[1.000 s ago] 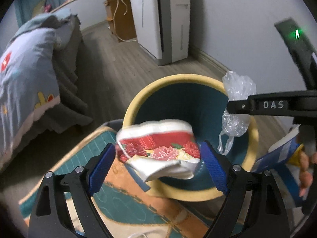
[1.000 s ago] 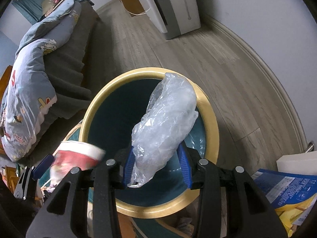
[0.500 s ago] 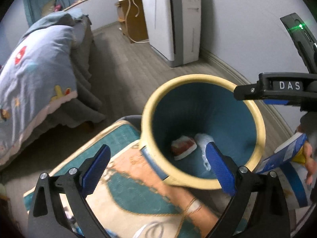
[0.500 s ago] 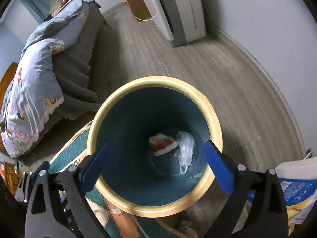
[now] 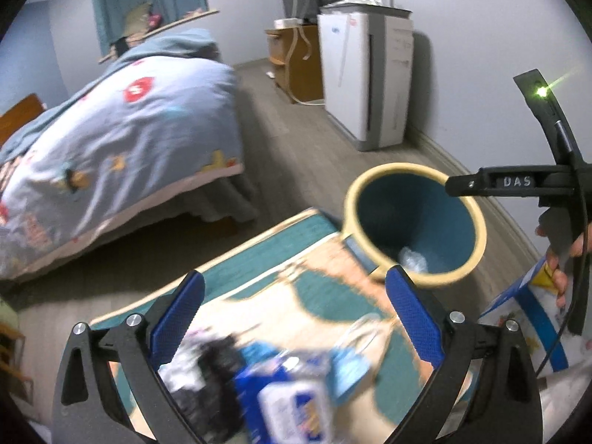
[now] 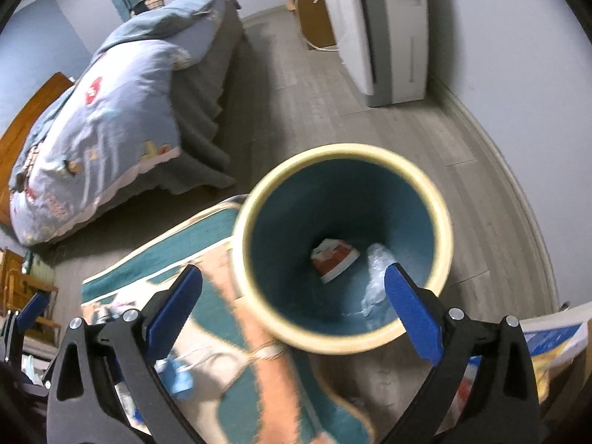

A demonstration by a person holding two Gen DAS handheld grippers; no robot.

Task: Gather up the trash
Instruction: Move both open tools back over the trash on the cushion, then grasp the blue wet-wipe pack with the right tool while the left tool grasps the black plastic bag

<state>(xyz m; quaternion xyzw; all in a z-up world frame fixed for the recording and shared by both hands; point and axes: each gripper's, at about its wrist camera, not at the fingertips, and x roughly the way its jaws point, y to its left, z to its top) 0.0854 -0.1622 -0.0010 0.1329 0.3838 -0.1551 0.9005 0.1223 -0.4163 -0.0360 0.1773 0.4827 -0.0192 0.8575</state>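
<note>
The left gripper (image 5: 294, 314) hangs with its blue-padded fingers (image 5: 177, 314) spread wide and nothing between them. Below them, on the teal and orange patterned rug (image 5: 259, 259), lies a blurred heap of litter (image 5: 259, 388): dark and white scraps, a blue and white wrapper (image 5: 292, 403) whose print is too smeared to read, and a light blue piece. Right of the fingers and beyond their tips stands the round teal wastebasket with a cream rim (image 5: 414, 222), at the rug's corner on the wooden floor.

The right gripper (image 6: 294, 309) is likewise spread apart and empty, its right finger (image 6: 414, 314) overlapping the near rim of the wastebasket (image 6: 259, 277). At the bottom of the basket, ahead of the fingertips, lie a red and white crumpled paper carton (image 6: 333, 259) and, just right of it, a clear crinkled plastic bag (image 6: 375, 277).

The left view shows the right gripper's black body lettered "DAS" (image 5: 516, 181). A blue, white and yellow printed bag (image 6: 551, 340) lies at far right, its text unreadable.
</note>
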